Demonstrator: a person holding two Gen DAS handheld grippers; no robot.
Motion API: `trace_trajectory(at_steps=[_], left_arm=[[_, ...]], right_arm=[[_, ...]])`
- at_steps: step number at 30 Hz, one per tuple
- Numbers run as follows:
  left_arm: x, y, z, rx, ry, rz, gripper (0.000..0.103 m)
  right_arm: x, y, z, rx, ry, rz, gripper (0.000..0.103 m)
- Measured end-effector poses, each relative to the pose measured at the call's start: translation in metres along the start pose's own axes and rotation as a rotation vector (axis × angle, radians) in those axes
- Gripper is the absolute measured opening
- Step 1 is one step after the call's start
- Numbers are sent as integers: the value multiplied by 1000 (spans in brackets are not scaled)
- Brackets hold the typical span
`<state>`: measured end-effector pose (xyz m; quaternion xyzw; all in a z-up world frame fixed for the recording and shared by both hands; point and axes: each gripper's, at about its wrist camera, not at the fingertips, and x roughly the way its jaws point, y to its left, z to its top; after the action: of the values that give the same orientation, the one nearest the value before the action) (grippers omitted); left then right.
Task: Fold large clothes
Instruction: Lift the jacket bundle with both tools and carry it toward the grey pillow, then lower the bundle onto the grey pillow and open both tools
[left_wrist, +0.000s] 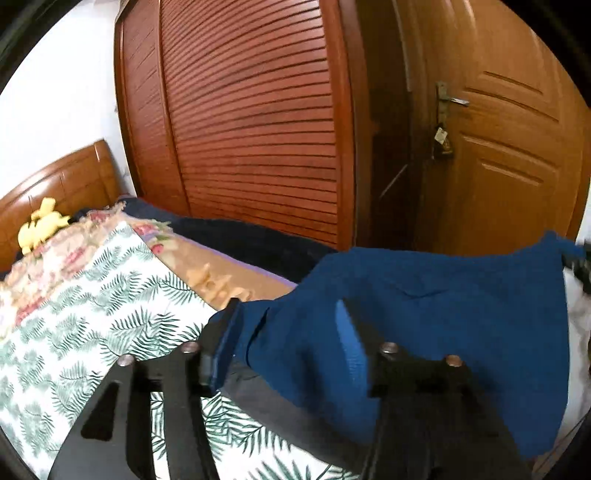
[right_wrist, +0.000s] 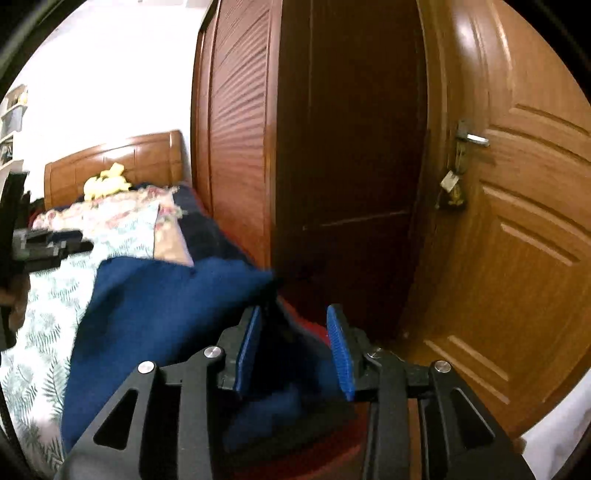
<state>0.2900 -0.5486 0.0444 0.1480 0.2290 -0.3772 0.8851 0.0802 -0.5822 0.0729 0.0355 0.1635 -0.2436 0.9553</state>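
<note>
**Both grippers standing open over a soft blue garment on the bed**

The left gripper (left_wrist: 284, 328) is sitting with its blue-padded jaws well apart; the dark blue knitted garment (left_wrist: 424, 321) is lying between and beneath them, but the pads are not pressing on it, so nothing is being held. The right gripper (right_wrist: 295, 343) is showing a narrower gap, its ribbed blue pads (right_wrist: 341, 354) standing clear of the cloth, with a fold of the same garment (right_wrist: 159, 314) slumping between and below the jaws.

Outward from the fingers, the garment is spreading across the near corner of the bed, resting on the white bedspread printed with green fern leaves (left_wrist: 92, 314), with its far edge hanging toward the gap beside the reddish-brown louvred wardrobe (left_wrist: 251, 122). A panelled wooden door (right_wrist: 517, 221) is standing to the right.

The cloth is looking limp and fairly thick: it is sagging into deep, rounded folds and is likely drooping wherever it goes unsupported. It seems light enough for two pinches, not fragile, and its knit should be giving the pads good friction. Taking it at two corners of one edge, or along a hem, well apart, is probably keeping it flattest; a pinch mid-panel is likely bunching several layers together.
</note>
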Motion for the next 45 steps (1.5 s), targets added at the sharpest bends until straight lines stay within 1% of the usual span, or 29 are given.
trace_trajectory(at_steps=[1, 2, 4, 6, 7, 8, 9, 10, 13, 14, 15, 16, 17, 19, 20, 22, 24, 26, 28, 29, 30, 31, 33, 37, 39, 42, 45], left_arm=[[-6, -1, -3, 0, -9, -8, 72], [-10, 1, -6, 0, -17, -18, 79], [-21, 0, -12, 10, -28, -33, 79], [-27, -2, -18, 21, -21, -52, 83], [-32, -4, -21, 23, -20, -62, 87], [-39, -5, -25, 20, -22, -71, 88], [-45, -6, -29, 15, -23, -79, 88], [-47, -6, -32, 10, -22, -83, 88], [-60, -7, -41, -7, -19, -96, 88], [-65, -8, -44, -12, -19, -99, 90], [-70, -8, -47, -14, -22, -101, 90], [-74, -8, -49, -9, -25, -99, 90], [-78, -9, -51, -4, -27, -96, 90], [-89, -10, -56, 7, -40, -88, 90], [-95, -10, -58, 2, -46, -86, 90], [-105, -8, -63, -9, -47, -88, 90], [-115, -9, -66, -9, -50, -81, 90], [-128, -9, -70, -9, -62, -64, 90], [-141, -6, -73, -21, -82, -33, 90], [-147, -4, -75, -26, -84, -14, 90], [-155, -3, -77, -31, -85, 5, 90], [-160, -1, -79, -33, -85, 15, 90], [-173, 3, -85, -41, -84, 32, 90], [-198, 16, -99, -66, -96, 58, 90], [-208, 23, -107, -77, -91, 72, 90], [-222, 37, -121, -106, -76, 83, 90], [-235, 48, -137, -133, -67, 109, 90]], right_arm=[[-7, 2, 4, -4, -21, -6, 38], [-9, 1, 3, -9, -37, -10, 38], [-18, 6, 8, -12, -62, 10, 38], [-19, 16, -1, -27, -62, 38, 38], [-22, 16, -6, -37, -60, 50, 38], [-23, 24, -5, -43, -58, 77, 38], [-18, 17, -8, -43, -49, 107, 38], [-16, 22, -8, -44, -33, 141, 38], [9, 20, -15, -42, 31, 175, 38], [20, 19, -21, -36, 72, 174, 38], [19, 6, -25, -28, 97, 166, 38], [32, 1, -30, -18, 135, 157, 38], [46, -5, -41, -7, 191, 148, 38], [63, -12, -54, 7, 258, 135, 38], [67, -12, -61, -9, 274, 122, 38], [67, -15, -62, -23, 270, 108, 38], [59, -16, -54, 4, 266, 106, 38], [48, -14, -47, -1, 245, 83, 39], [34, -2, -43, -10, 220, 63, 39], [22, 0, -38, -11, 201, 64, 39], [7, 8, -43, -15, 187, 69, 39], [-2, 13, -40, -20, 172, 76, 39], [-25, 28, -39, -35, 142, 97, 48], [-64, 63, -53, -65, 102, 173, 58], [-79, 84, -60, -81, 91, 214, 66], [-100, 105, -74, -89, 70, 251, 69], [-117, 126, -90, -79, 52, 278, 69]])
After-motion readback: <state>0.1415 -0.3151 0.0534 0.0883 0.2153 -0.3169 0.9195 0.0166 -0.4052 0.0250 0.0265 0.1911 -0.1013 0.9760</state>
